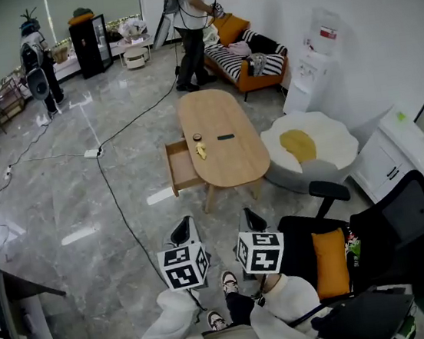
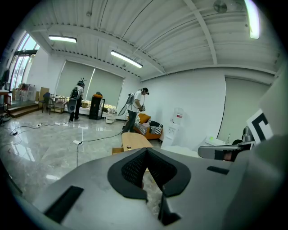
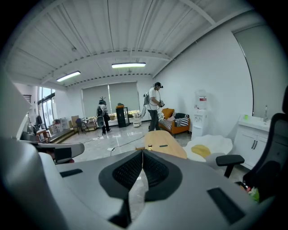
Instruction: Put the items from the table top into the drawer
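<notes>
An oval wooden table (image 1: 229, 151) stands well ahead of me on the floor, with its drawer (image 1: 182, 169) pulled open on the left side. On the tabletop lie a small dark round item (image 1: 197, 137), a yellow item (image 1: 201, 151) and a flat black item (image 1: 225, 137). My left gripper (image 1: 184, 224) and right gripper (image 1: 251, 215) hang side by side near my feet, far short of the table. Both are shut with nothing between the pads. The table (image 2: 135, 140) shows beyond the left gripper (image 2: 145, 150), and the table (image 3: 166, 147) also shows past the right gripper (image 3: 142, 152).
A black cable (image 1: 120, 208) runs across the shiny floor left of the table. A black office chair (image 1: 377, 244) with an orange cushion stands at my right. An egg-shaped seat (image 1: 309, 144), a water dispenser (image 1: 309, 74), a striped sofa (image 1: 248, 58) and a standing person (image 1: 191, 20) lie beyond the table.
</notes>
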